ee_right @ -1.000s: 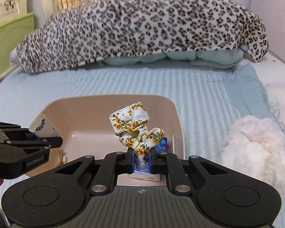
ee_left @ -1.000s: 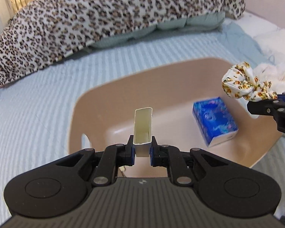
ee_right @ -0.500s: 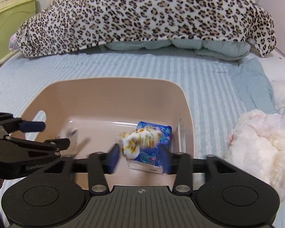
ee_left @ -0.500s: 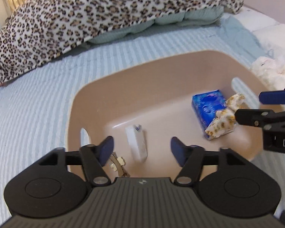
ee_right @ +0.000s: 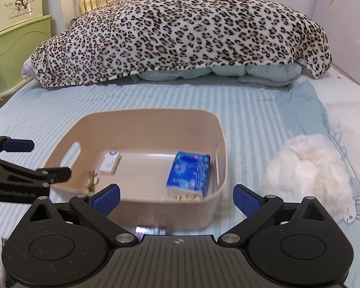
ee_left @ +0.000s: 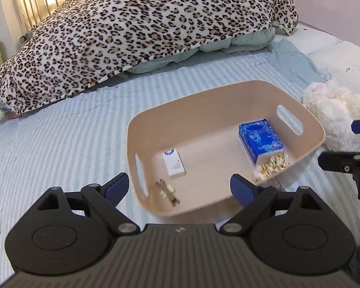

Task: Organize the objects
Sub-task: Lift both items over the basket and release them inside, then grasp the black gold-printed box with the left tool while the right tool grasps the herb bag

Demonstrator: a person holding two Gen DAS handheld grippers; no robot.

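A beige bin point(ee_left: 204, 100) point(ee_right: 216, 129) sits on the striped bed. Inside lie a white box point(ee_left: 173, 163) point(ee_right: 110, 162), a blue tissue pack point(ee_left: 260, 139) point(ee_right: 189, 172), a floral scrunchie point(ee_left: 270, 168) point(ee_right: 188, 198) at the pack's near end, and a small hair clip point(ee_left: 167, 190) point(ee_right: 92, 180). My left gripper point(ee_left: 180, 188) is open and empty above the bin's near edge. My right gripper point(ee_right: 176, 198) is open and empty, held back above the bin's near wall.
A leopard-print blanket point(ee_left: 144, 31) point(ee_right: 180, 36) is heaped at the far side of the bed. A fluffy white plush point(ee_left: 333, 115) point(ee_right: 307, 175) lies right of the bin. A green drawer unit point(ee_right: 14, 48) stands at the left.
Both grippers opened: the left let go of the white box and the right let go of the scrunchie, and both now lie in the bin. Both grippers pulled back from the bin.
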